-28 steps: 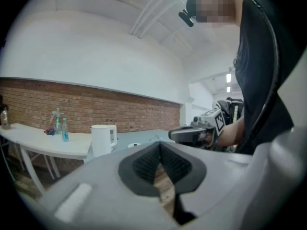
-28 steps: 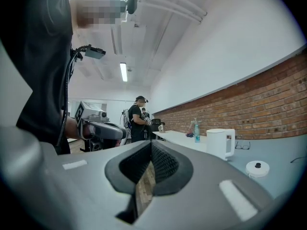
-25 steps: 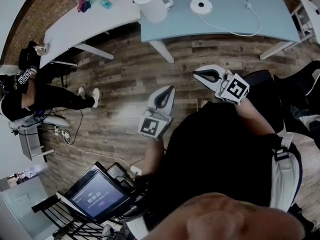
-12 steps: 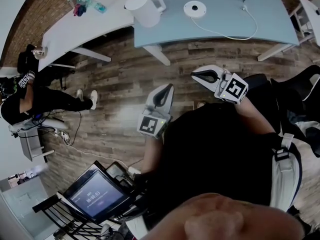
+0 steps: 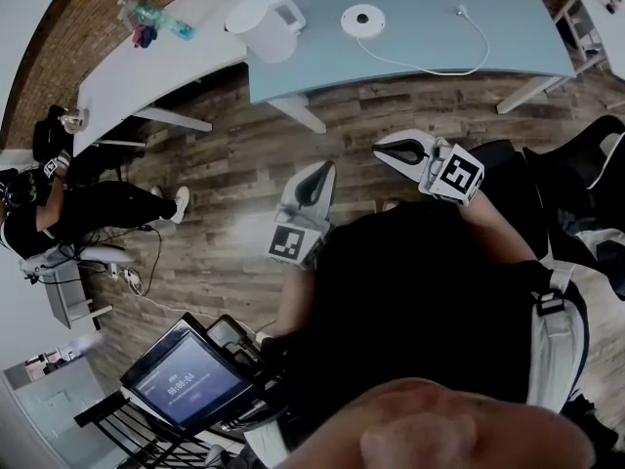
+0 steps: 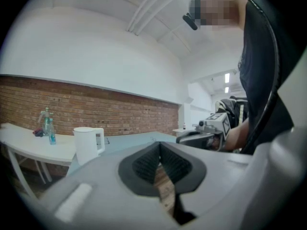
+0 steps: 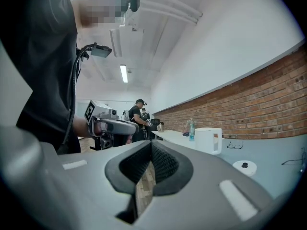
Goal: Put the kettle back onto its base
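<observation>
L gripper point(image 5: 327, 171) & R gripper point(image 5: 381, 148) are both closed, empty, near centre. On worktop point(image 5: 420, 52): kettle point(image 5: 256, 29) at 11 o'clock, base point(image 5: 362, 20) at 12, apart.

Matt plastic kettle point(image 5: 258, 31), wood-plank floor point(image 5: 225, 169), brick wall point(image 6: 120, 111)

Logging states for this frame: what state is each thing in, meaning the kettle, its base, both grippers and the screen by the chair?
kettle: upright on the table, off its base, standing apart from it.
base: flat on the same table, nothing on it.
left gripper: shut, empty.
right gripper: shut, empty.
screen: lit.
</observation>
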`<action>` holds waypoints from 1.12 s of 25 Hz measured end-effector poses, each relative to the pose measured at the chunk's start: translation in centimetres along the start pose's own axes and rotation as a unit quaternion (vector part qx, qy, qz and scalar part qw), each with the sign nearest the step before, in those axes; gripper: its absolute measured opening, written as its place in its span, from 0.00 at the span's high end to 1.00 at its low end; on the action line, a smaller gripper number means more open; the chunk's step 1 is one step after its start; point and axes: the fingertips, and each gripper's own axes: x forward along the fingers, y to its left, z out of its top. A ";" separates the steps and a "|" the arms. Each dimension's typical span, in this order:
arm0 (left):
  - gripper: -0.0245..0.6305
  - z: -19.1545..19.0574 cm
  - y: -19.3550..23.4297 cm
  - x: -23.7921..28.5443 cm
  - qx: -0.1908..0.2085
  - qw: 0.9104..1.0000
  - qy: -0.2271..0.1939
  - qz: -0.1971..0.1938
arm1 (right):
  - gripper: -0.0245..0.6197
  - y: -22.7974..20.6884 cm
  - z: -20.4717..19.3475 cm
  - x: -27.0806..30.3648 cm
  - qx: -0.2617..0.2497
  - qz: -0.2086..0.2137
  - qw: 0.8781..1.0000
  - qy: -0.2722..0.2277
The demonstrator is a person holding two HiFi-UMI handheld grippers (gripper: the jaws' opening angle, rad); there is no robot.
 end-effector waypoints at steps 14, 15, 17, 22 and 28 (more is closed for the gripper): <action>0.96 -0.5 -1.0 0.7 -0.005 1.000 0.006 -0.005 | 0.96 0.1 -0.7 -1.2 0.007 -0.007 1.000 0.002; 0.96 -0.5 -1.0 0.8 -0.006 1.000 0.005 -0.005 | 0.96 0.0 -0.7 -1.3 0.006 -0.009 1.000 0.002; 0.96 -0.2 -1.0 1.0 -0.009 1.000 0.009 -0.006 | 0.96 -0.2 -0.6 -1.4 0.003 -0.011 1.000 0.001; 0.96 -0.2 -0.7 1.8 -0.011 1.000 0.007 -0.012 | 0.96 -1.0 -0.6 -1.5 0.006 -0.016 1.000 0.007; 0.96 -0.6 0.8 3.0 -0.009 1.000 0.000 -0.017 | 0.96 -2.6 -0.8 -0.9 0.008 -0.019 1.000 0.010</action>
